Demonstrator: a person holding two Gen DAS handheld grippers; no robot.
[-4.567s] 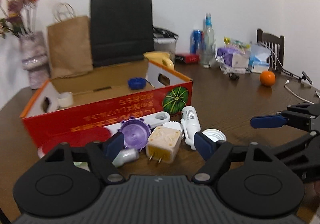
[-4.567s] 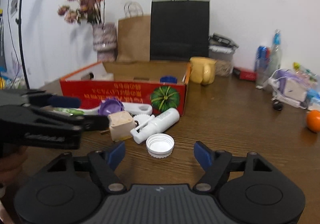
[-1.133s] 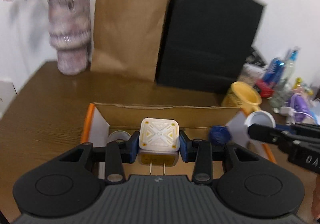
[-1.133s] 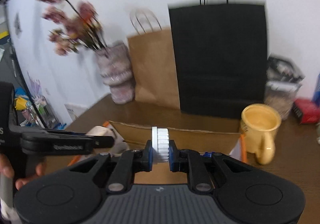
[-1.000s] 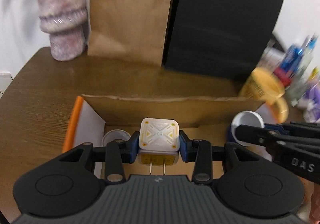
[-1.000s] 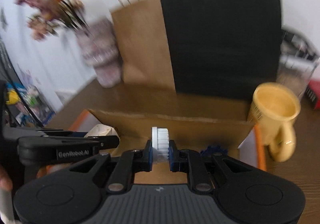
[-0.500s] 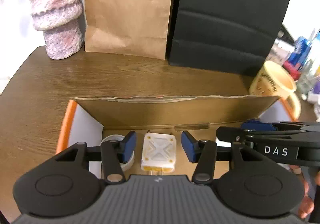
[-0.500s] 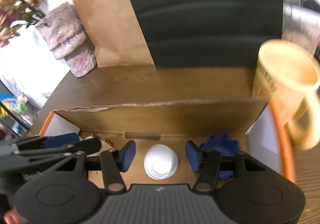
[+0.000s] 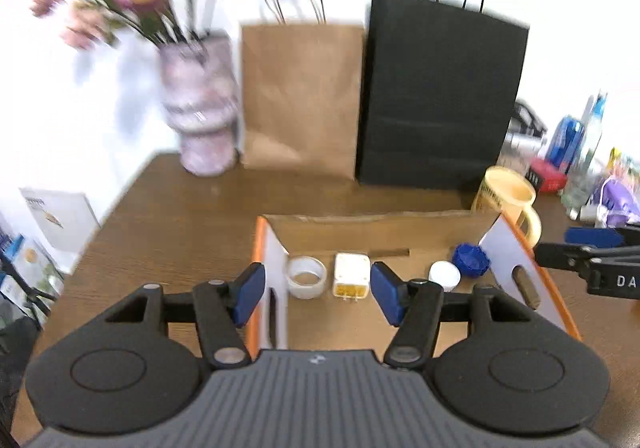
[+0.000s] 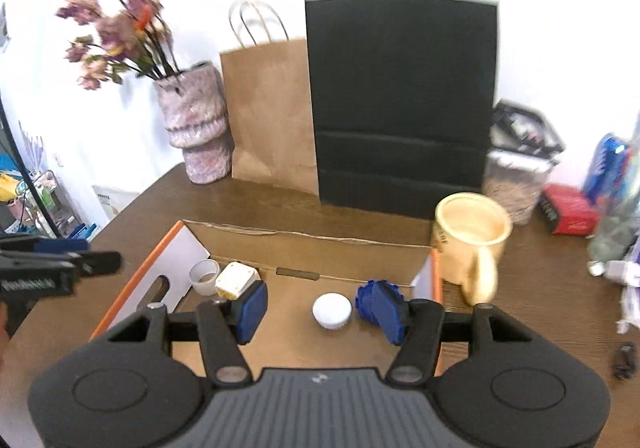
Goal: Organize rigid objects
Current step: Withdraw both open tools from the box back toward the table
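An open cardboard box (image 9: 384, 224) with orange edges holds a tape roll (image 9: 306, 277), a white plug adapter (image 9: 351, 274), a white cap (image 9: 444, 274) and a blue cap (image 9: 471, 259). My left gripper (image 9: 318, 296) is open and empty, raised above the box's left end. My right gripper (image 10: 320, 308) is open and empty above the box (image 10: 304, 244), over the white cap (image 10: 332, 311); the blue cap (image 10: 366, 302) and the adapter (image 10: 236, 279) lie to either side.
A yellow mug (image 10: 472, 238) stands at the box's right end. A black bag (image 10: 402, 104), a brown bag (image 10: 270, 112) and a vase of flowers (image 10: 198, 124) stand behind. A red box (image 10: 570, 214) and bottles are at far right.
Both grippers let go of their objects into the box: the adapter from the left, the white cap from the right. Both have since opened wider and pulled back and up.
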